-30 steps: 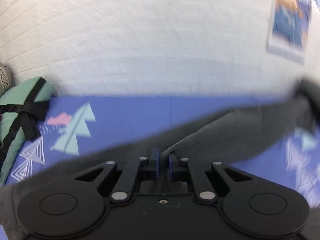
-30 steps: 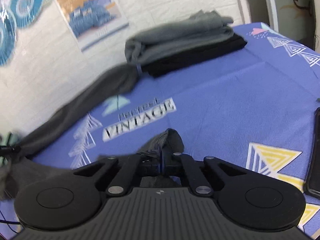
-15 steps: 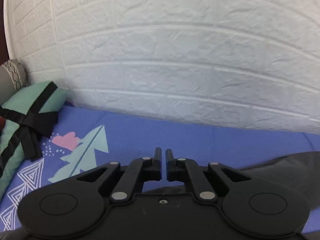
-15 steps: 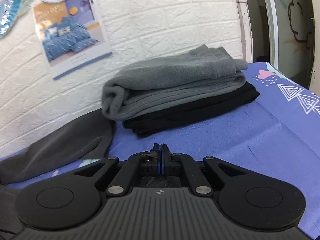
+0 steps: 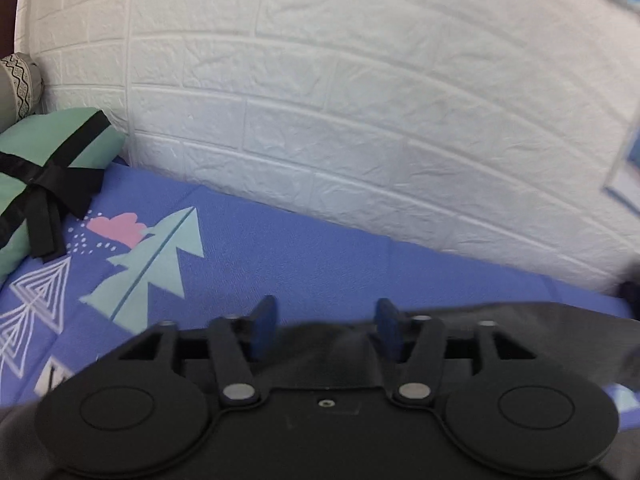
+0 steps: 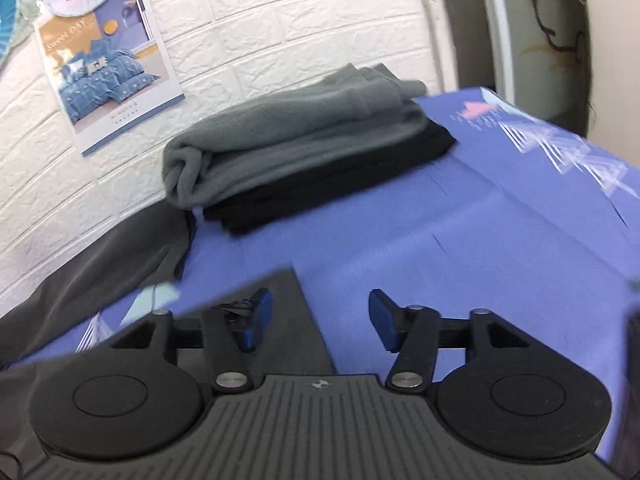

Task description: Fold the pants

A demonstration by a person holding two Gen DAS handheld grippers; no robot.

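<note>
The dark grey pants (image 6: 100,264) lie spread on the blue patterned sheet (image 6: 460,240), one part running along the white brick wall and a flat edge lying under my right gripper. In the left wrist view the pants (image 5: 500,332) lie just below and to the right of my left gripper. My left gripper (image 5: 326,330) is open and empty, with cloth beneath its fingers. My right gripper (image 6: 316,320) is open and empty, its left finger over the pants' edge, its right finger over bare sheet.
A stack of folded clothes, grey (image 6: 288,148) on black (image 6: 360,184), sits by the wall ahead of the right gripper. A green cushion with a black bow (image 5: 44,176) lies at the left. A poster (image 6: 108,64) hangs on the wall.
Both grippers were shut on the pants and carried the cloth toward the wall. Now both have opened and let the pants go onto the sheet.
</note>
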